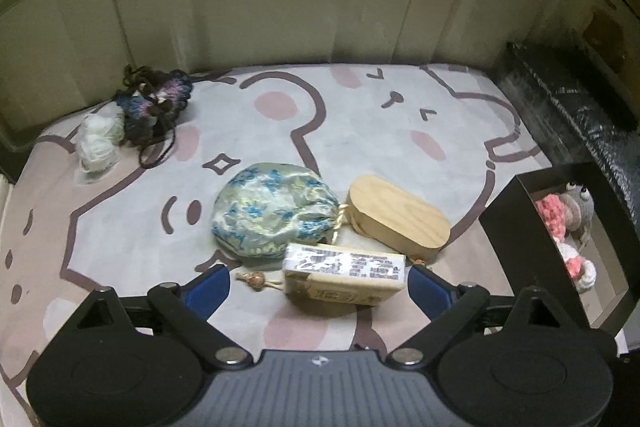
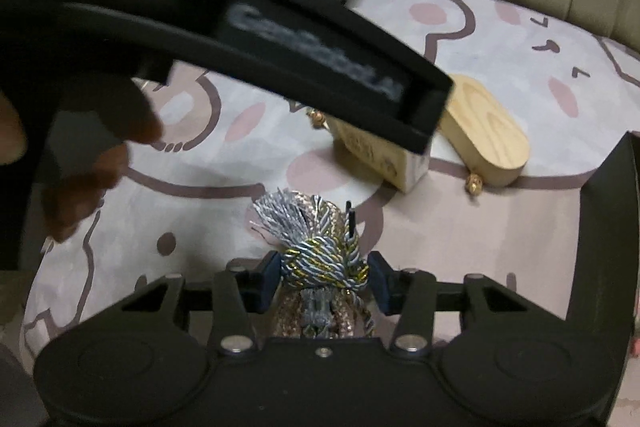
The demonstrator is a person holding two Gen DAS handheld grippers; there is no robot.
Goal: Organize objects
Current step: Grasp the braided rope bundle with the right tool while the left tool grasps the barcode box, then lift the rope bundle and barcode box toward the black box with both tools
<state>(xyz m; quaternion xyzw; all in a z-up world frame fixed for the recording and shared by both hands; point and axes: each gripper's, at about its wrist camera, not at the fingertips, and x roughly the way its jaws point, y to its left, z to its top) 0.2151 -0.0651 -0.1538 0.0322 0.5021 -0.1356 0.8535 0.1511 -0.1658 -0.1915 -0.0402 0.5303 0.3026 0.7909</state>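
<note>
In the left wrist view my left gripper (image 1: pixel 318 281) is open, its blue pads either side of a small labelled wooden block (image 1: pixel 344 273) on the cartoon mat. Behind the block lie a blue floral drawstring pouch (image 1: pixel 274 209) and an oval wooden box (image 1: pixel 398 217). In the right wrist view my right gripper (image 2: pixel 324 277) is shut on a silver-gold twisted cord tassel (image 2: pixel 320 251), held above the mat. The left gripper body (image 2: pixel 240 27) crosses that view, hiding part of the block (image 2: pixel 400 167). The oval box (image 2: pixel 490 135) lies beyond.
A black open box (image 1: pixel 560 227) at the right holds pink and grey crochet toys; its wall shows in the right view (image 2: pixel 600 227). White yarn balls (image 1: pixel 100 139) and a dark purple crochet piece (image 1: pixel 154 103) lie far left. A sofa back rises behind the mat.
</note>
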